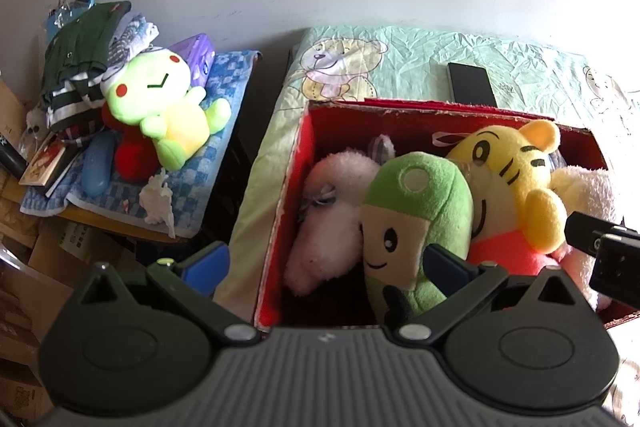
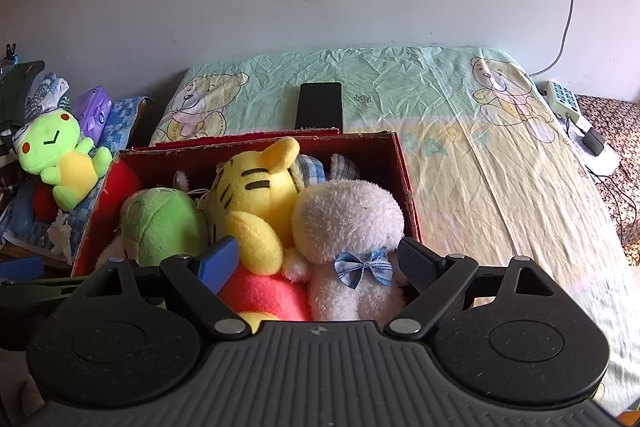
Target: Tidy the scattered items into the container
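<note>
A red cardboard box (image 2: 404, 163) is found on the pale green bear-print bedsheet (image 2: 460, 147), packed close to its rim. Four soft toys are counted inside it: a yellow striped tiger plush with a coral body (image 2: 256, 195), a green-hooded plush with a cream face (image 1: 416, 223), a white fluffy plush with a blue gingham bow (image 2: 348, 227), and a second white fluffy plush (image 1: 332, 219) against the left wall. A scrap of blue checked fabric is glimpsed at the far side; what it belongs to cannot be told.

The bed around the box is seen to carry only a black flat phone (image 2: 319, 105) just beyond the far wall. It is judged not to be one of the scattered items, though this is not certain.

One lime-green frog plush with red cheeks (image 1: 160, 103) is noted outside the box, on the blue checked cloth (image 1: 224, 83) of the side table at far left, amid folded clothes. Whether it is part of the job cannot be told.

The left gripper (image 1: 328, 267) is recorded spread wide and empty at the near left corner of the box. The right gripper (image 2: 320, 263) is likewise spread and empty, straddling the tiger and bowed plush without pinching either.

The task is judged essentially complete.
</note>
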A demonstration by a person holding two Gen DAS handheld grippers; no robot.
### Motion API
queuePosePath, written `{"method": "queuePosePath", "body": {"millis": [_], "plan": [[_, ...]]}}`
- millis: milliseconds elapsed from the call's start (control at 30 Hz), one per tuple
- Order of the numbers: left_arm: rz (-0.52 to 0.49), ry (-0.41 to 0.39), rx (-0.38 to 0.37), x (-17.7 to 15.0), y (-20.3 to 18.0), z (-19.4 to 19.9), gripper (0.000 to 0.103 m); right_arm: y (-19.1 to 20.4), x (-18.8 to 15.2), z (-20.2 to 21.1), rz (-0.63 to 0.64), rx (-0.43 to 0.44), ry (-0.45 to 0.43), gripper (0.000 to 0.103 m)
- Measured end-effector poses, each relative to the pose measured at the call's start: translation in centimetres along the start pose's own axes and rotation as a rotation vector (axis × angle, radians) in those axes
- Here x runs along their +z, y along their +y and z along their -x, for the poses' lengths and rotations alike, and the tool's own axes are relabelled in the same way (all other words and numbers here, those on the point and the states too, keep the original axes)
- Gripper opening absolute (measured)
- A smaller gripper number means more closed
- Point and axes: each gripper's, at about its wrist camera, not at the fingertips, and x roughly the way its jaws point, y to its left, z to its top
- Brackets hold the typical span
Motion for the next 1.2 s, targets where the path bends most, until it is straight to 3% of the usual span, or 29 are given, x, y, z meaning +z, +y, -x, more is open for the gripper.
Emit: {"method": "queuePosePath", "body": {"millis": [1200], "plan": [[-0.070, 0.031, -0.053, -4.9, -1.4, 3.0, 0.103, -1.0, -4.1, 3.1, -0.051, 0.002, 0.014, 0.088]]}}
